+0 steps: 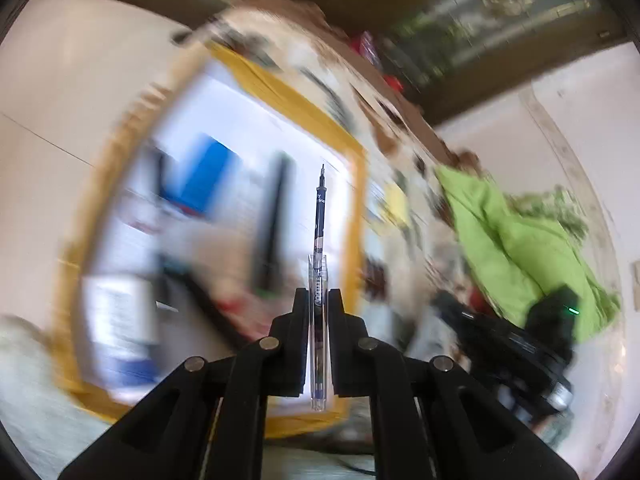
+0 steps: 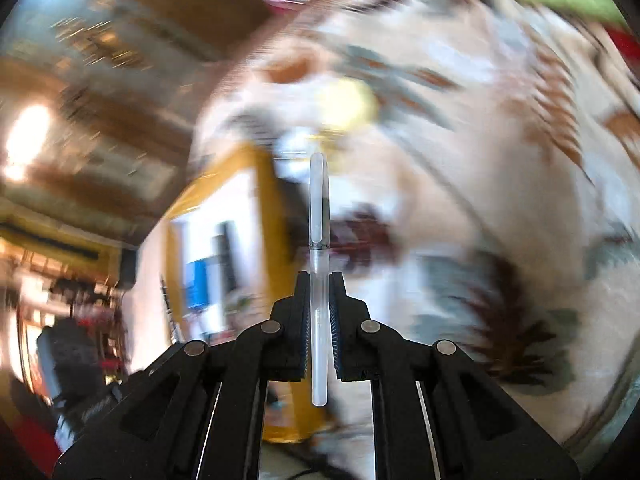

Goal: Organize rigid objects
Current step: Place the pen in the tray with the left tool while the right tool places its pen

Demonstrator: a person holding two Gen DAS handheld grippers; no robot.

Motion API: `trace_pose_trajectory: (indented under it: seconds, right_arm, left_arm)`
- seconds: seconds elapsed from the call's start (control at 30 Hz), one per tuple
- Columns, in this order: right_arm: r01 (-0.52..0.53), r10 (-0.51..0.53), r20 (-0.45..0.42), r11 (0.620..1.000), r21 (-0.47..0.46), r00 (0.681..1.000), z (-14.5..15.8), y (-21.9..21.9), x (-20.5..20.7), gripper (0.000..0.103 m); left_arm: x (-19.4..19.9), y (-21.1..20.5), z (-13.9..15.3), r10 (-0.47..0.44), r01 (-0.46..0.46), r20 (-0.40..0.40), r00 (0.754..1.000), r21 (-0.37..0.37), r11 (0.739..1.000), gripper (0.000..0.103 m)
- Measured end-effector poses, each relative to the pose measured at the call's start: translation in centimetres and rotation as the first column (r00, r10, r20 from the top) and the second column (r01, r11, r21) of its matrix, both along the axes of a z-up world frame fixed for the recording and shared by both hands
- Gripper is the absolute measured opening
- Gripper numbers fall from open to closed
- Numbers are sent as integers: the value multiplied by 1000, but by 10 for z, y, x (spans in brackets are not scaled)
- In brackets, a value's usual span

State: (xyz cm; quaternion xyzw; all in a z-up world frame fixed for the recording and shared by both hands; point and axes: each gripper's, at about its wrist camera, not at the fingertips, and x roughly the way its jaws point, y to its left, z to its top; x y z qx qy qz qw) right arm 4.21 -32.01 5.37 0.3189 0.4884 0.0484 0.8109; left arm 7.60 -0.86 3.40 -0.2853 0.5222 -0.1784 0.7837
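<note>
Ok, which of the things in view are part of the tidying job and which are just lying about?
Part of the job:
- dark blue pen, clamped in the left tongs
- frosted white pen, clamped in the right tongs
- yellow-rimmed tray, probably where they go

Just lying about:
- green cloth
- patterned cloth

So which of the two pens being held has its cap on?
The frosted white pen in the right gripper is capped. The dark blue pen in the left gripper shows its bare tip.
</note>
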Motion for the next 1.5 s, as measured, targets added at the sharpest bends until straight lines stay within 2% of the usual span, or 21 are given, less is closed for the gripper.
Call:
trace_pose_trajectory:
  seconds: [0.07,0.17,0.27,0.37,0.4,0.47,0.57,0.73,0.9,0.93,1.0,1.07,1.13,1.2,1.27,1.37,1.43,1.5]
  right_arm:
    - [-62,62,31,998,2,998,10,28,6,9]
    - [-160,160,21,987,-31,987,14,75,29,9]
    - [-200,201,2,979,-37,980,10,106,49,9]
    - [-207,206,-12,978,-34,978,-3,126,68,9]
    - [-211,210,-18,976,-62,978,-10,132,71,9]
    - [-234,230,-49,960,-150,972,-27,139,74,9]
    - [-267,255,-88,945,-189,963,-41,143,79,9]
    - [-266,240,-149,946,-187,959,-64,136,92,9]
    - [-212,192,-175,972,-103,966,-74,120,92,9]
    - [-201,184,-167,975,-93,969,-72,117,90,9]
    - [-193,183,-139,980,-56,973,-66,113,86,10]
    - [-189,185,-101,982,-30,978,-57,111,81,10]
    - [-196,194,-65,980,-28,979,-46,112,73,10]
    - [-213,211,-41,977,-23,977,-34,113,62,18]
    - [-220,220,-5,975,-27,975,-17,111,48,38]
    - [-230,232,49,972,-49,972,6,102,30,42]
    - [-223,226,70,974,-42,972,16,88,17,53]
    - [-196,199,72,980,-45,977,18,73,8,55]
  left_arm:
    - [2,15,-3,22,-22,3,1000,8,1000,7]
    - [5,23,-12,46,-48,23,999,55,997,7]
    - [9,16,-29,39,-39,2,999,56,998,7]
    - [15,9,-43,20,-19,-11,1000,111,994,7]
    - [16,12,-45,18,-16,-13,1000,126,992,7]
    - [19,7,-51,14,-11,-14,1000,163,986,7]
    - [23,3,-59,17,-14,-17,1000,177,984,7]
    - [25,0,-62,11,-12,7,1000,173,985,7]
    - [20,2,-63,21,-25,29,999,158,987,9]
    - [19,2,-62,19,-24,32,999,156,988,11]
    - [14,5,-59,28,-32,33,999,127,991,25]
    - [7,9,-53,54,-57,38,998,105,993,59]
    - [-5,15,-40,84,-89,71,994,64,994,69]
    - [-14,15,-30,90,-95,87,992,53,994,72]
    - [-26,13,-22,87,-91,98,991,35,995,72]
    - [-40,3,-20,64,-65,67,996,10,998,72]
    - [-46,-7,-22,33,-33,34,999,-12,999,72]
    - [-50,-14,-20,19,-18,34,999,-1,1000,72]
